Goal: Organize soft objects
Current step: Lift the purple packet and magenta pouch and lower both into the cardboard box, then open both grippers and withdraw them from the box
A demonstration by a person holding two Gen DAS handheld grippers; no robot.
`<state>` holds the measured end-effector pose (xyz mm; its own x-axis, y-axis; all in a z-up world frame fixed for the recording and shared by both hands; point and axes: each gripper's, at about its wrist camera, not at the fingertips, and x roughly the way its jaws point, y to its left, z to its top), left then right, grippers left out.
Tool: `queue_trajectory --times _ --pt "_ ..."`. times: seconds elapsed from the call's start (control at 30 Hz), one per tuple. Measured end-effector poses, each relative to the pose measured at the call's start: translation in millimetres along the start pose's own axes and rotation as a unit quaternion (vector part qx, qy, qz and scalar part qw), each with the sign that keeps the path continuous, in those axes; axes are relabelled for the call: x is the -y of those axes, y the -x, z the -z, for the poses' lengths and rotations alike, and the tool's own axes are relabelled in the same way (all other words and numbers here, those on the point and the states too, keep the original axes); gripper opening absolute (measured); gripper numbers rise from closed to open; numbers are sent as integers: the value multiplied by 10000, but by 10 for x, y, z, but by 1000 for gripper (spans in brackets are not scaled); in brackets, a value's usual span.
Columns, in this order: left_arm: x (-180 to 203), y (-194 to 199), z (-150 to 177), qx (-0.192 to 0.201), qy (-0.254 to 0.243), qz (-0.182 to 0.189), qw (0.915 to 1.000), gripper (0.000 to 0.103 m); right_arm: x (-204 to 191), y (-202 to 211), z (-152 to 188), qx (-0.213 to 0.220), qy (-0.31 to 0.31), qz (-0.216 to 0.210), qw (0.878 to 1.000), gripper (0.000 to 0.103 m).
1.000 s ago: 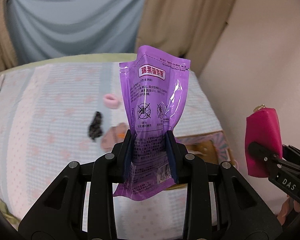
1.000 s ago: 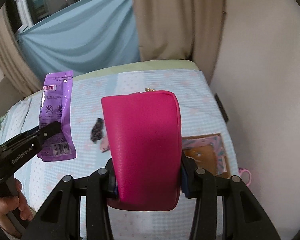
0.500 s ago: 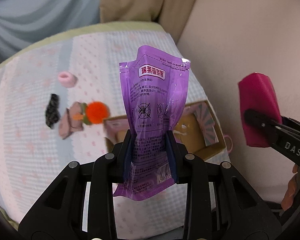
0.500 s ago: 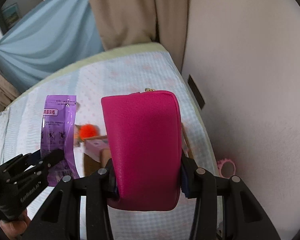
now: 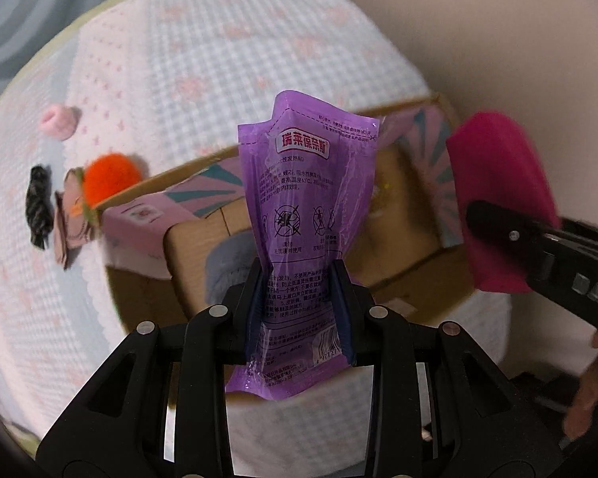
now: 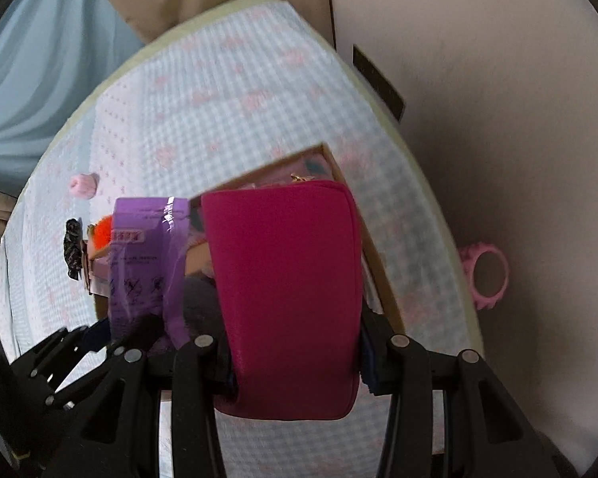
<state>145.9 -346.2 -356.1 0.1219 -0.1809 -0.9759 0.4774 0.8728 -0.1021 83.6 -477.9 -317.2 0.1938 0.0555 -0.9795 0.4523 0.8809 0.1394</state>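
Note:
My left gripper is shut on a purple plastic pouch and holds it upright above the near side of an open cardboard box. My right gripper is shut on a magenta zip pouch, held over the same box. The magenta pouch and right gripper show at the right of the left wrist view. The purple pouch shows at the left of the right wrist view. Something grey-blue lies inside the box.
The box sits on a bed with a blue-and-pink checked cover, close to a wall on the right. Left of the box lie an orange pompom, a black scrunchie, a pink scrunchie and a brown piece. A pink ring hangs by the wall.
Both grippers have moved forward and down toward the box with their pouches still held. The box now fills the middle of both views.

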Motion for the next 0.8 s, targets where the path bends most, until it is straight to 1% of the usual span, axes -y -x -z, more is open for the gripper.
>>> queue_trajectory --times 0.07,0.17,0.27,0.3,0.33,0.37,0.4,0.43,0.47,0.5,0.6,0.7,0.8 --pt "29 -126 -36 -89 -97 -117 9998 28 -2 -108 11 -115 -12 -36 9999 41" --pt "17 -219 -36 -136 12 -94 9999 28 -7 -292 3 -312 34 -83 9995 41" --pt "54 -316 -33 -203 -175 -231 9994 28 -28 -468 2 -504 93 -142 9986 42" --pt "74 -352 -34 -197 -248 -179 9993 32 -39 -510 2 -552 111 -155 9983 42" --pt "92 -360 -33 -151 -302 -230 9992 54 -57 -551 -1 -598 144 -169 9980 45" --pt "103 -366 -35 -141 -371 -295 9988 74 -64 -578 -7 -628 181 -169 9977 51" --pt "115 -370 -28 -165 -436 -365 9982 102 -70 -587 -10 -615 208 -155 9978 58" --pt "112 -366 -15 -164 -486 -437 9977 103 -70 -577 -13 -548 225 -171 9981 83" --pt "98 -340 8 -82 -525 -466 9975 103 -72 -566 -17 -501 248 -221 9982 103" --pt "49 -326 40 -77 -551 -417 9976 103 -72 -555 -17 -451 283 -283 9982 103" --pt "-58 -318 86 -174 -456 -283 9984 103 -84 -549 -35 -452 347 -290 9980 103" --pt "-158 -337 97 -249 -341 -298 9987 103 -54 -571 -36 -476 245 -300 9981 103" --pt "-221 -311 100 -237 -253 -257 9991 103 -36 -540 -15 -443 194 -337 9983 103"
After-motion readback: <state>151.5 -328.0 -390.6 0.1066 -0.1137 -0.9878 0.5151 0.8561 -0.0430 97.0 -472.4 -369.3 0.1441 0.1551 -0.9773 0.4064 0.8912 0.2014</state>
